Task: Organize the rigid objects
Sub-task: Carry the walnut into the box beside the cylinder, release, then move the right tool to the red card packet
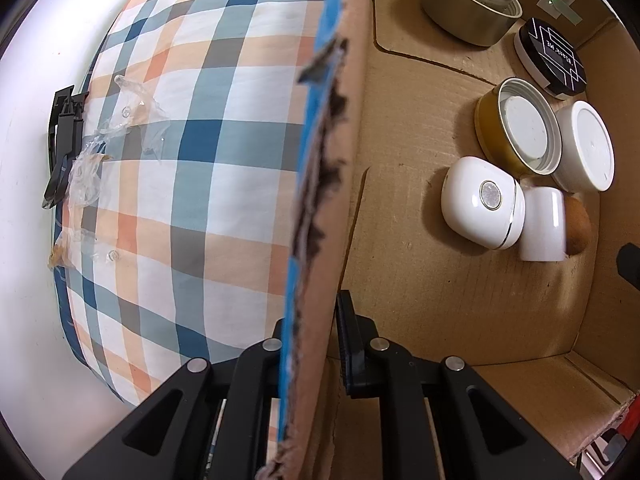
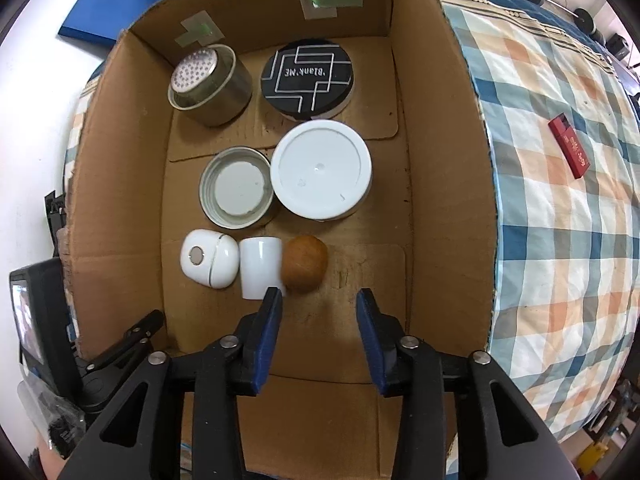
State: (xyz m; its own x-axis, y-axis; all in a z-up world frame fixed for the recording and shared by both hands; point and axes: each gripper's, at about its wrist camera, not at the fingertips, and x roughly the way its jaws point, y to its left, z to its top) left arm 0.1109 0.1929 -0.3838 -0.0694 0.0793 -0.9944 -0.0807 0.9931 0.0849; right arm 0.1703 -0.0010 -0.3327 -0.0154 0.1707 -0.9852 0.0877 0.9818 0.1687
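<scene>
Left gripper (image 1: 310, 320) is clamped on the torn upper edge of the cardboard box's side wall (image 1: 320, 184), one black finger on the outside against the checked cloth (image 1: 192, 152) and the other inside the box, the wall pinched flat between them. Right gripper (image 2: 318, 300) hangs inside the cardboard box (image 2: 440, 200) pointing down at its floor, its blue-padded fingers (image 2: 268, 320) spread apart with nothing between them — they stand just short of the brown egg-shaped object (image 2: 304, 263), which lies free on the box floor. That brown piece closes a front row of three: the white rounded case (image 2: 209, 258) with a silver disc on its face, the small white cylinder (image 2: 260, 268) touching it, then the brown object touching the cylinder. Behind them sit an upturned metal lid (image 2: 238, 188) with a white liner and, just beside it, a wide white-lidded jar (image 2: 320, 170). At the back stand a metal tin (image 2: 212, 86) holding a perforated strainer-like insert and a round black-topped tin (image 2: 307, 80) with white line patterning — the two well apart from the front row. Two green-taped tags (image 2: 328, 0) are stuck on the far wall. Outside the box, on the checked cloth, lies a small red rectangular item (image 2: 570, 146); on the other side crumpled clear plastic (image 1: 92, 160) and a black clip (image 1: 62, 140) rest at the cloth's edge.
</scene>
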